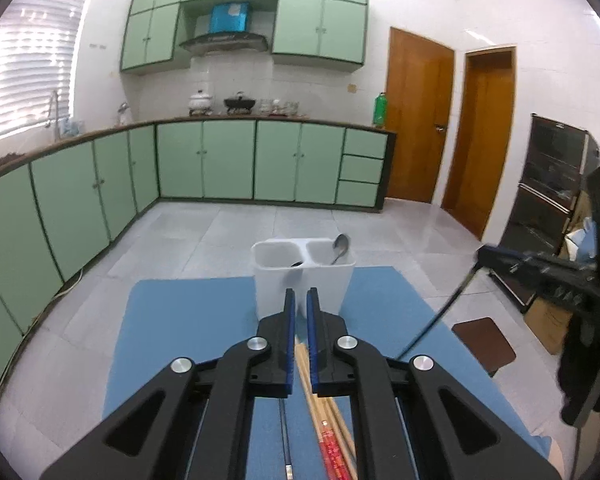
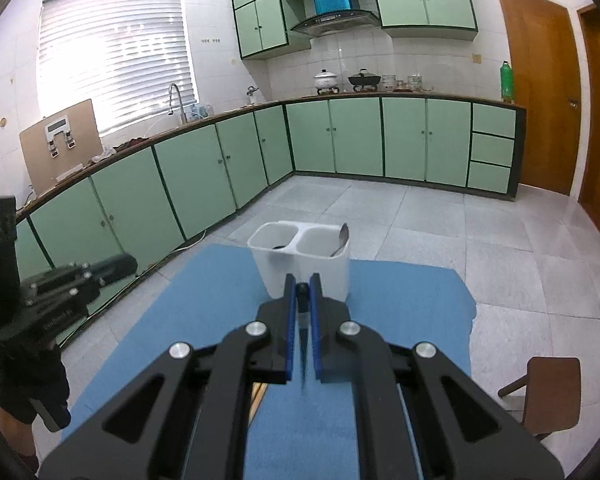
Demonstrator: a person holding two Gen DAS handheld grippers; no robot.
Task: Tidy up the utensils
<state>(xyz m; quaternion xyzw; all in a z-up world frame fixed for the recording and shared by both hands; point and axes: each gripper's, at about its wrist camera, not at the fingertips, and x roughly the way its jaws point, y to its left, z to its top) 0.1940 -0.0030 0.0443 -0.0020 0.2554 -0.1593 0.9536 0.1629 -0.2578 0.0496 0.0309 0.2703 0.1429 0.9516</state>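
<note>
A white two-compartment utensil holder [image 1: 304, 276] stands at the far edge of the blue mat [image 1: 188, 320]. A metal spoon [image 1: 340, 246] leans in its right compartment; a dark utensil tip [image 1: 297, 264] shows in the left one. My left gripper [image 1: 301, 300] hangs above wooden chopsticks [image 1: 320, 404] and a thin dark utensil [image 1: 285, 432] lying on the mat, jaws narrowly apart and empty. My right gripper [image 2: 302, 286] is shut on a thin dark utensil [image 2: 302, 344], held above the mat just short of the holder [image 2: 300, 260]. From the left wrist view this utensil [image 1: 440, 312] hangs down from the right gripper [image 1: 488, 254].
The mat covers a table with tiled floor beyond. A brown chair [image 2: 548, 392] stands to the right. Green cabinets [image 1: 204, 160] line the far walls. The other gripper and gloved hand [image 2: 40, 300] are at the left of the right wrist view.
</note>
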